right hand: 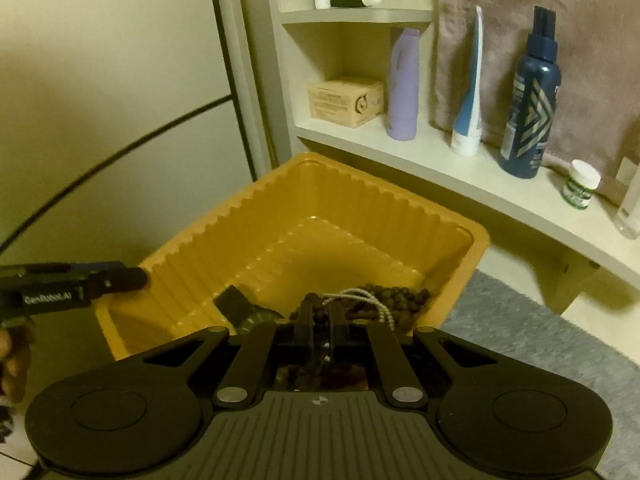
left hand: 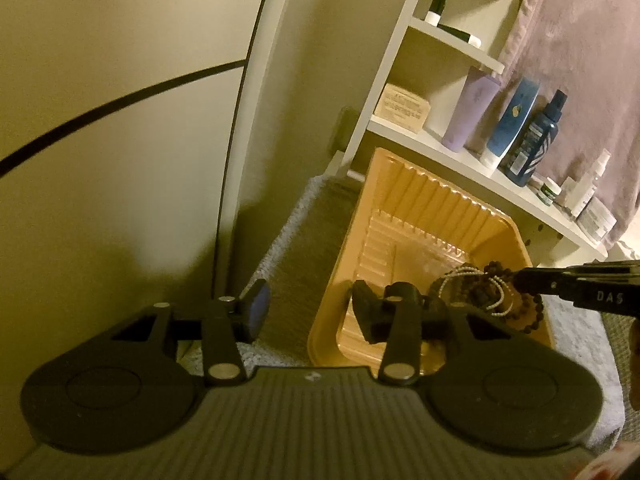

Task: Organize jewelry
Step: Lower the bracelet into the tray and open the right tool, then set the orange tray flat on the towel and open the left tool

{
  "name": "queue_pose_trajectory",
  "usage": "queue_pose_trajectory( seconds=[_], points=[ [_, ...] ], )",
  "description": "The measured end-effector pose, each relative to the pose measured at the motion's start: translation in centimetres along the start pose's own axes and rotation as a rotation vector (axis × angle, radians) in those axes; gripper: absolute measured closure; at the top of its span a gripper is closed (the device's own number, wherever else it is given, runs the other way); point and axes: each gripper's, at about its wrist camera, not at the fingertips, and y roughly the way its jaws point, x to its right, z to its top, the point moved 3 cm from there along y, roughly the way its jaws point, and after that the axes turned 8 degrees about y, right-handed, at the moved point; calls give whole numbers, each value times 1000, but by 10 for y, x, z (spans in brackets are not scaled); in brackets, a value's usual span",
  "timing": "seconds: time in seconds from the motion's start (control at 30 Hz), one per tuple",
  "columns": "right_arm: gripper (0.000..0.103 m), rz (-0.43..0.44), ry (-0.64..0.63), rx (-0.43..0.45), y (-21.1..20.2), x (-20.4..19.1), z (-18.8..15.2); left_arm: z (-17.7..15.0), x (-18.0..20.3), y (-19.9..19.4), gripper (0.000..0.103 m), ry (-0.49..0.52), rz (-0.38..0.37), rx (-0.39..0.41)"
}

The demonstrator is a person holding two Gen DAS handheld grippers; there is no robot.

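Observation:
An orange plastic tray with fluted walls sits on the floor by a shelf. My right gripper is shut on a bundle of bracelets: dark round beads and a thin white beaded strand. The bundle hangs just above the tray's floor at its near right corner. My left gripper is open with nothing between its fingers. It straddles the tray's left wall, with one finger inside the tray and the blue-padded finger outside over the rug.
A white shelf behind the tray carries a lilac tube, a cardboard box, a blue-white tube, a dark blue spray bottle and a small jar. A grey rug lies underneath. A hand shows at the left.

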Motion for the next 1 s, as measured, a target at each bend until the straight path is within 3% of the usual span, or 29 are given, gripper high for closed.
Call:
queue_pose_trajectory(
  seconds=[0.1, 0.17, 0.4, 0.63, 0.7, 0.77, 0.83, 0.93, 1.0],
  points=[
    [81, 6, 19, 10, -4, 2, 1, 0, 0, -3, 57, 4, -1, 10],
    [62, 7, 37, 26, -10, 4, 2, 0, 0, -6, 52, 7, -3, 17],
    [60, -12, 79, 79, -38, 12, -5, 1, 5, -15, 44, 42, -4, 37],
    [55, -83, 186, 110, -70, 24, -28, -1, 18, -29, 21, 112, 17, 62],
    [50, -104, 219, 116, -79, 26, -35, -2, 25, -34, 17, 144, 25, 66],
    [36, -123, 245, 120, -87, 27, -43, -4, 31, -38, 15, 182, 27, 61],
    [30, -125, 276, 123, -96, 28, -51, -7, 37, -42, 11, 213, 37, 51],
    [29, -120, 319, 114, -105, 25, -63, -12, 47, -46, 8, 250, 31, 33],
    [29, -130, 333, 103, -110, 21, -72, -16, 54, -49, 0, 267, 8, 19]
  ],
)
